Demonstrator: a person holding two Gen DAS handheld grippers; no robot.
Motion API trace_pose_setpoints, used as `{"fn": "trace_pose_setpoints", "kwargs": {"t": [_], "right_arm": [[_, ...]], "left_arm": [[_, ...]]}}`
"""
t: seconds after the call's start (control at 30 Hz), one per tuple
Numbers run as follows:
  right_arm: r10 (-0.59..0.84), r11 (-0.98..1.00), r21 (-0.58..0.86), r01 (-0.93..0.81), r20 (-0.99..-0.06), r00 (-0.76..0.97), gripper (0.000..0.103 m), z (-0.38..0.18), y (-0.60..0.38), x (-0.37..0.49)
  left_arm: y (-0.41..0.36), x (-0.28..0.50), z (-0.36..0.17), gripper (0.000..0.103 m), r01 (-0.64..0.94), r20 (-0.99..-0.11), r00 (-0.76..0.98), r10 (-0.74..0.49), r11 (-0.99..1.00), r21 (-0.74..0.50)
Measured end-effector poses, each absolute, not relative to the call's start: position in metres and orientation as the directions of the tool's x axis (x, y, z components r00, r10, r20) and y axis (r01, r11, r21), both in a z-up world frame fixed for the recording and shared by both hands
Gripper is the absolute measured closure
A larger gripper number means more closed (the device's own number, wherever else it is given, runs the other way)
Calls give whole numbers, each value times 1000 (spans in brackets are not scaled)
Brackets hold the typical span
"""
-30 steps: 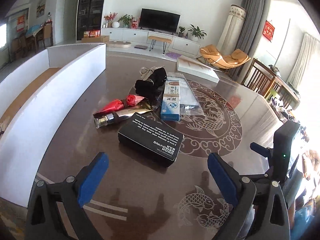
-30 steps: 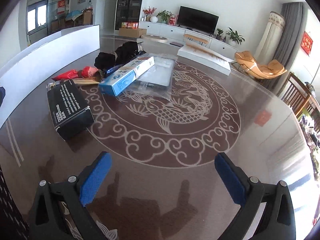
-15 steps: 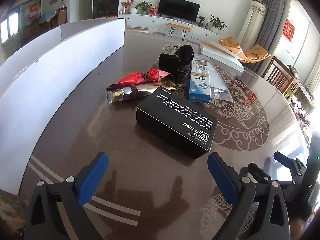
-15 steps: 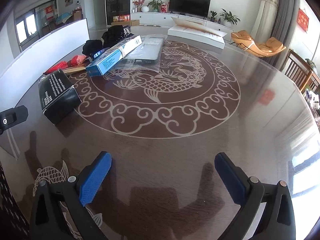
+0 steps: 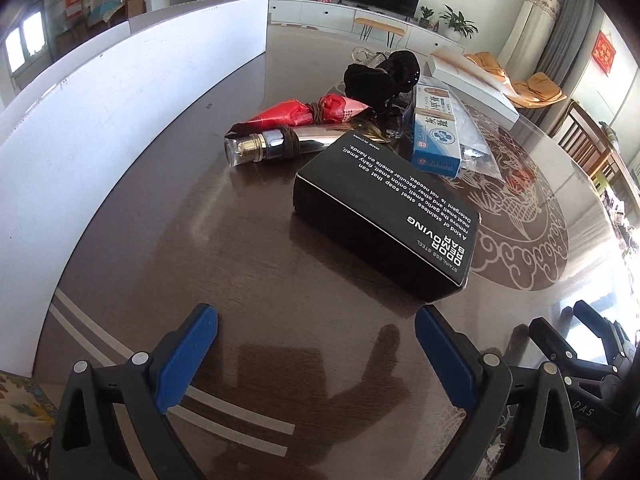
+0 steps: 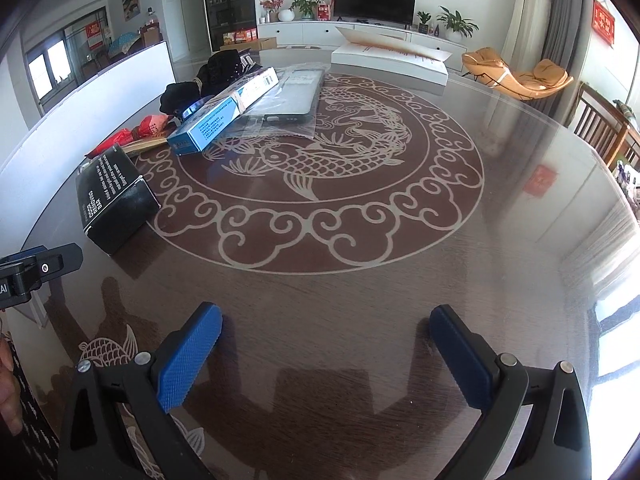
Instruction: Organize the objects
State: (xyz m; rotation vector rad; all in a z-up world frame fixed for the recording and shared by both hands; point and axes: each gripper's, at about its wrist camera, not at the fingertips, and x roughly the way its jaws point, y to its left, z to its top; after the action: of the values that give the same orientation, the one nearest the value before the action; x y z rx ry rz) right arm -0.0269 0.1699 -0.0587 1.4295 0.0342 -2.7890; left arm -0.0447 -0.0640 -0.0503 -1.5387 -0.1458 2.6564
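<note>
Gleaming dark table (image 6: 360,300), fish motif; TV (image 6: 374,2) far. Only left view shows bottle (image 5: 272,146). Both grippers' jaws gape, empty.

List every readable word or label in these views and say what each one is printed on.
"STAINLESS STEEL ODOR REMOVING BAR": black box.
"MADE IN CHINA": same box, far edge.
"DAS": right gripper's body, in the left wrist view.
Blue and white carton: Chinese characters, too blurred to read.
Red packet: print too small.

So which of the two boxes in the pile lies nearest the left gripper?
The black box with white lettering, just ahead of the open left gripper. The blue and white box lies farther back, beside the black cloth bundle.
</note>
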Motion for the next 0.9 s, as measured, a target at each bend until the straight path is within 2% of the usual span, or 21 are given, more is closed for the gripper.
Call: {"fn": "trace_pose_setpoints", "kwargs": {"t": [0.4, 0.9], "right_arm": [[4, -1000, -16, 16, -812, -584, 0, -59, 170, -27], [4, -1000, -16, 16, -812, -584, 0, -59, 170, -27]], "left_arm": [[-57, -44, -52, 1, -27, -873, -484, 57, -998, -50], [-59, -46, -52, 1, -27, -872, -485, 61, -998, -55]]}}
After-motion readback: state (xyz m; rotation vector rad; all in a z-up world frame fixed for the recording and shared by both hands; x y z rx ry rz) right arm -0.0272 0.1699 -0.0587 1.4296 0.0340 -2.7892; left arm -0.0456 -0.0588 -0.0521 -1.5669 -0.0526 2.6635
